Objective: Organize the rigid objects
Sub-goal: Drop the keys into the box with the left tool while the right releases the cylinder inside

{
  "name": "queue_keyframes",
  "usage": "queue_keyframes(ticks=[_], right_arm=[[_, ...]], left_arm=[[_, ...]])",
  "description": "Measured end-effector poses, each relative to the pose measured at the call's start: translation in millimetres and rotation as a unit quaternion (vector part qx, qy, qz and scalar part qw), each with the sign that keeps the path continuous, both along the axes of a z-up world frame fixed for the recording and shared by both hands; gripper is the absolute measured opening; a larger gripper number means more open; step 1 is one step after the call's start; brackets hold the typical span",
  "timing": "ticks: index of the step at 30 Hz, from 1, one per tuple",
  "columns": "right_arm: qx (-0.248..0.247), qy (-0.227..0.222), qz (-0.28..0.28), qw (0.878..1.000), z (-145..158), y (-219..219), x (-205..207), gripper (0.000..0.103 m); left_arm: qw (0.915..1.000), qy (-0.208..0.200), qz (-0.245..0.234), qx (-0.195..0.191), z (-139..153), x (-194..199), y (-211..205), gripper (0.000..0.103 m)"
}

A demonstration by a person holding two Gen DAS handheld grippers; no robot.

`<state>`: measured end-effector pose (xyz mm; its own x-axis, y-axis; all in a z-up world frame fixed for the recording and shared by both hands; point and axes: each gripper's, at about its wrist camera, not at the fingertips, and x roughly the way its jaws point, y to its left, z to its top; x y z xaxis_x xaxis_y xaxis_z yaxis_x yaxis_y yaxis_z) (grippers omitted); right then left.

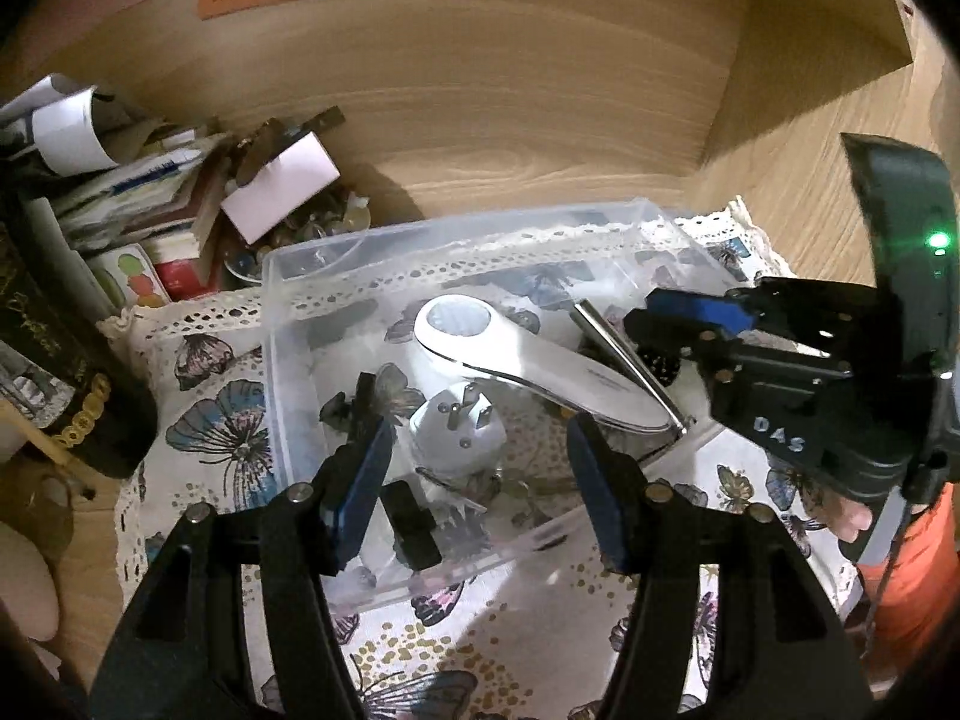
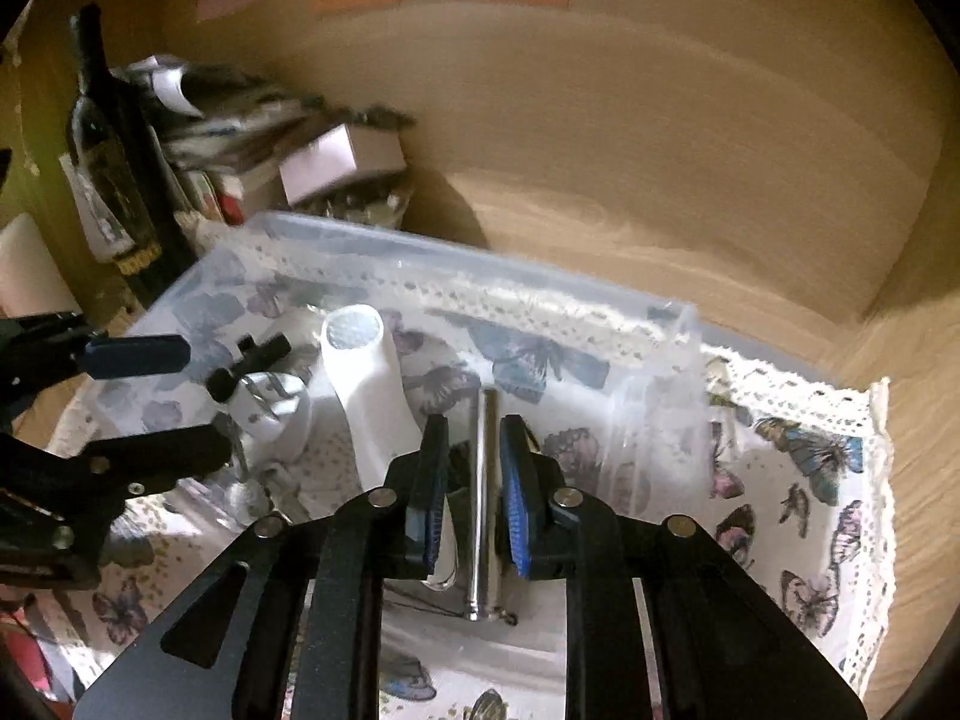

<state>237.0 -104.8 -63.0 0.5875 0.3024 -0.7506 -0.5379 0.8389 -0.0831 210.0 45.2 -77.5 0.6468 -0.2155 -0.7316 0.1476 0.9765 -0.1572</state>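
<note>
A clear plastic bin [image 1: 288, 360] stands on a butterfly-print cloth [image 1: 222, 420]. Inside lie a white and chrome shower head [image 1: 480, 348], a white plug adapter [image 1: 459, 432], a metal rod [image 1: 630, 366] and a small black part [image 1: 414, 522]. My left gripper [image 1: 480, 480] is open above the bin's near edge, over the adapter. My right gripper [image 2: 474, 480] is open with its pads on either side of the metal rod [image 2: 486, 498], not touching it; it shows in the left wrist view [image 1: 690, 324] at the bin's right. The shower head [image 2: 366, 384] and adapter [image 2: 270, 408] lie to its left.
A heap of papers, small boxes and trinkets [image 1: 180, 210] fills the back left corner. A dark bottle [image 2: 114, 168] stands at the left. Wooden walls [image 1: 480, 90] enclose the shelf. The lace-edged cloth [image 2: 810, 468] spreads to the right of the bin.
</note>
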Motion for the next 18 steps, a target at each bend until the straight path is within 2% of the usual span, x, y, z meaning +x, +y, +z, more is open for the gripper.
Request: queue_keyframes(ticks=[4,8,10,12,14,15,18], right_arm=[[0.023,-0.031,0.002,0.999,24.8,-4.3,-17.4,0.023],[0.053,-0.074,0.003,0.996,55.1,-13.7,-46.8,0.032],[0.068,-0.098,0.004,0.993,70.4,-20.2,-64.9,0.037],[0.087,-0.124,0.003,0.988,85.0,-30.1,-85.1,0.044],[0.099,-0.144,0.001,0.985,94.3,-36.9,-99.7,0.055],[0.107,-0.159,0.0,0.981,100.5,-41.9,-111.3,0.058],[0.127,-0.184,-0.004,0.975,110.8,-50.8,-134.4,0.073]], left_arm=[[0.9996,-0.025,0.009,-0.003,17.7,-12.0,4.0,0.062],[0.9971,-0.072,0.024,0.003,42.4,-33.5,6.6,0.065],[0.9939,-0.105,0.033,0.004,57.4,-50.2,7.1,0.072],[0.9897,-0.137,0.042,0.01,69.9,-67.0,6.2,0.074],[0.9848,-0.166,0.049,0.016,80.3,-83.9,4.3,0.077],[0.9813,-0.184,0.053,0.018,86.4,-95.9,2.7,0.08],[0.9733,-0.22,0.065,0.017,98.3,-119.4,-4.1,0.094]])
